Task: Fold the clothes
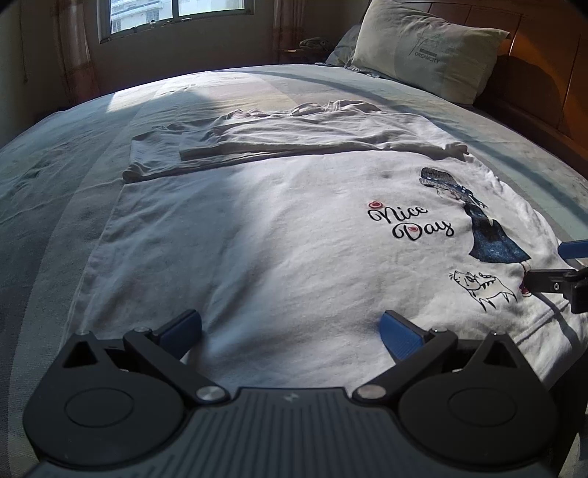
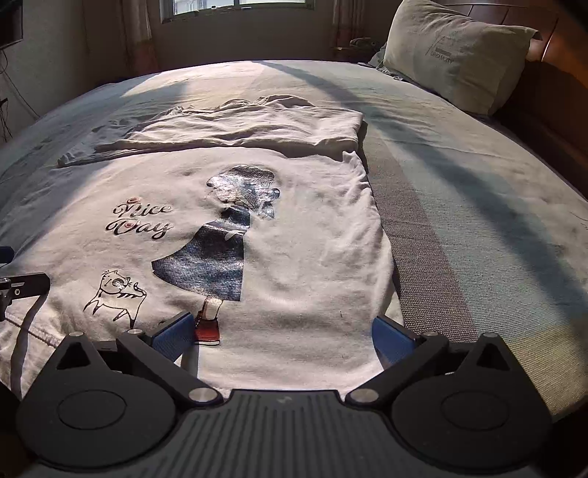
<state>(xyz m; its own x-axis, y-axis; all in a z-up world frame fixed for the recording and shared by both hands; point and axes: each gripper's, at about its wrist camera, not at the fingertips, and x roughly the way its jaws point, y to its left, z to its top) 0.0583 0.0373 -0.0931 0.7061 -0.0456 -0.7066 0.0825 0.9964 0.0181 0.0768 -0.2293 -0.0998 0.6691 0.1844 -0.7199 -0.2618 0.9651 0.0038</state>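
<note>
Both tongs wide apart, nothing held. Left tongs (image 1: 290, 331) hover low over the near hem area of the white T-shirt (image 1: 279, 235), blue pads spread either side of bare cloth, left of the print. Right tongs (image 2: 283, 331) sit over the same near edge further right, with the printed red shoe just beside the left pad; right pad is close to the shirt's right side edge, by the bed (image 2: 477, 184) cover. Whether any pad touches the fabric: can't tell. Each tool shows at the edge of the other's view, so they're side by side along the near edge, apart. Shirt lies flat, print up, on the bed: "Nice Day" script (image 1: 411, 224), a figure in a dark blue dress (image 2: 217, 257), a cat outline (image 2: 115, 298). Far portion of the shirt is folded over onto itself, forming a band across the top with a rumpled sleeve sticking out on the left. Pillow (image 1: 426, 47) at the far right corner against a wooden headboard (image 1: 544, 73); window (image 1: 172, 14) on the far wall. Sunlight patch falls across the bed and shirt.
</note>
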